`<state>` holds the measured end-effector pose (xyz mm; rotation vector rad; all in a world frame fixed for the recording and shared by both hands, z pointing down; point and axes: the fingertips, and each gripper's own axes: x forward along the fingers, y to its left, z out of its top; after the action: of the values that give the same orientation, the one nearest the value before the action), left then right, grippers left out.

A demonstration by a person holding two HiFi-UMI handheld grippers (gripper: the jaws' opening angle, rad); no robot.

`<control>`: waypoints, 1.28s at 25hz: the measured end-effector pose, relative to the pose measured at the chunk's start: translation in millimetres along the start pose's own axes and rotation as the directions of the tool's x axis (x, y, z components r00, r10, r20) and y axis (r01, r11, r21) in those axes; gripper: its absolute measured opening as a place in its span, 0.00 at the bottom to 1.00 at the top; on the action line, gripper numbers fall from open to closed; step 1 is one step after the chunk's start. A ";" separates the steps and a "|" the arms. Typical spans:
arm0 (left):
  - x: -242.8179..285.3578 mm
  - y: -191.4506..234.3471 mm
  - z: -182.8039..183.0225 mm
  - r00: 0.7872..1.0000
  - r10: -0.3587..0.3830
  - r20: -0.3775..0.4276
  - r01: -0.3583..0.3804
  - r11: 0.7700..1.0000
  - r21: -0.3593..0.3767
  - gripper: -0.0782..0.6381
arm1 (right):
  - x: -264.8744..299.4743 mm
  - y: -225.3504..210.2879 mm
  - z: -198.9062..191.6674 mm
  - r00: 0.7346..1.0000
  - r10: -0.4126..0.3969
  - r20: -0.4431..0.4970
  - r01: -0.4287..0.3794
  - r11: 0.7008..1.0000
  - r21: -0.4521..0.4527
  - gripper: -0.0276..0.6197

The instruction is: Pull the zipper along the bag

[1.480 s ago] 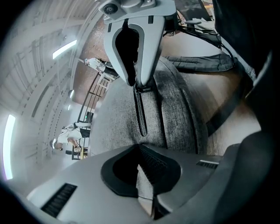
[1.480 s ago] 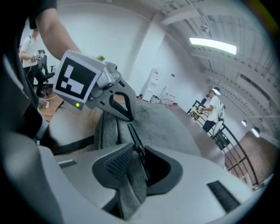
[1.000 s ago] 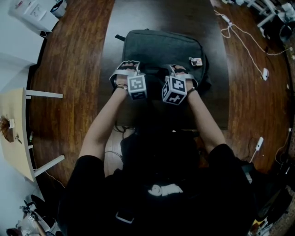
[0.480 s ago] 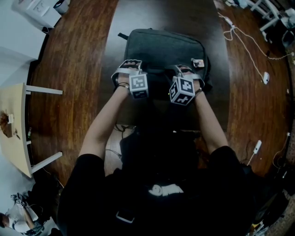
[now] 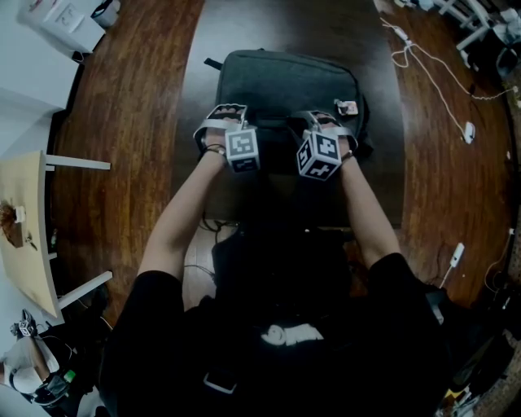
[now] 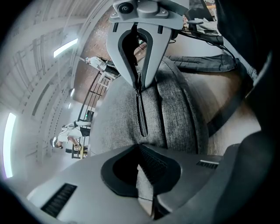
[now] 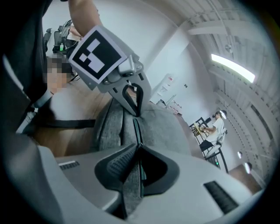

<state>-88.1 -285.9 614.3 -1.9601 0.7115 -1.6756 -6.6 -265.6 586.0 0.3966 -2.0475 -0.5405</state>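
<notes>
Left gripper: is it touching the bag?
Touching. The left gripper view shows the left gripper with its fingers pinched on a fold of the grey bag.

this looks like an open lab or shared workroom, not a home. a long, dark wooden tabletop (image 5: pixel 122 122) carries loose white cables (image 5: pixel 431 77) and a small white device (image 5: pixel 468 129) at its far right end. a pale side table (image 5: pixel 28 236) on white legs stands just off its left edge, and a white box (image 5: pixel 57 20) sits by the wall. the gripper views show a high white ceiling with strip lights (image 7: pixel 232 68), bare white walls with a few sheets (image 7: pixel 165 85) pinned up, and a ladder-like metal frame (image 6: pixel 98 89). a person (image 7: pixel 214 127) sits at a desk in the background, and another seated person (image 6: pixel 70 133) shows in the left gripper view.
</notes>
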 end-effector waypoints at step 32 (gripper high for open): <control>-2.3 2.3 0.1 1.000 -0.019 0.023 0.019 1.000 -0.019 0.10 | -16.7 -9.4 -20.3 0.994 -0.096 -0.049 0.094 0.995 -0.042 0.08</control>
<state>-88.5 -286.2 611.1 -2.0021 0.7056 -1.6604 19.9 -270.0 578.2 0.4814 -1.9736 -0.6220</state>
